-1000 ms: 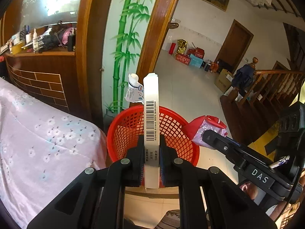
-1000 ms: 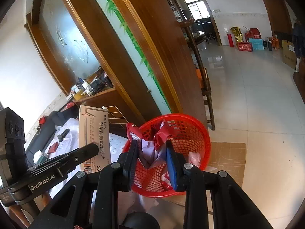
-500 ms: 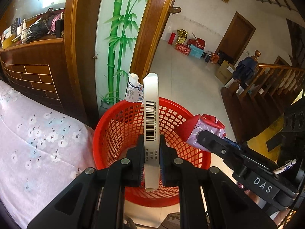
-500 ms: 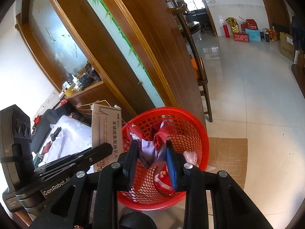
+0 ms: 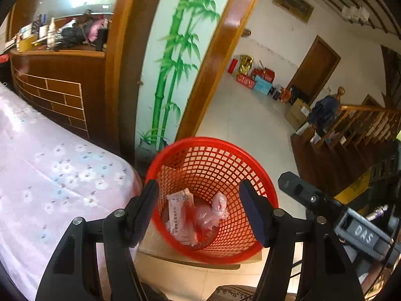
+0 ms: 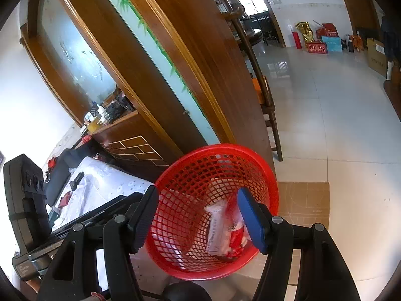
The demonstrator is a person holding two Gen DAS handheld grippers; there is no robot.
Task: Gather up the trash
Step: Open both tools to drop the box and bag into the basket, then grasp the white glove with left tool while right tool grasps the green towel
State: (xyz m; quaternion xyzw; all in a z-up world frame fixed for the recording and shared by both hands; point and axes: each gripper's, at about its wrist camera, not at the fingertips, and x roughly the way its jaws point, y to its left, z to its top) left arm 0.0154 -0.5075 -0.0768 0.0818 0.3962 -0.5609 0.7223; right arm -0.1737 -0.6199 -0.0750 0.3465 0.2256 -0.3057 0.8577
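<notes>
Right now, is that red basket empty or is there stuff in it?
Not empty. The red mesh basket holds a white printed box and crumpled pink-and-red plastic wrappers at its bottom; most of it remains unfilled.

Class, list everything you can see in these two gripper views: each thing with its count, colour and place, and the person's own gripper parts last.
basket: one, red mesh, on the floor beside the bed, standing on cardboard.
medicine box: one, white and pink, lying inside the basket.
plastic wrapper: one, pinkish clear, inside the basket beside the box.
cardboard sheet: one, brown, flat on the floor under the basket.
bed cover: one, pale pink with flowers, left of the basket.
bamboo panel: one, green on pale glass, behind the basket.
wooden chair: one, brown, by the partition.
left gripper: one, black, fingers open above the basket.
right gripper: one, black, fingers open above the basket.
</notes>
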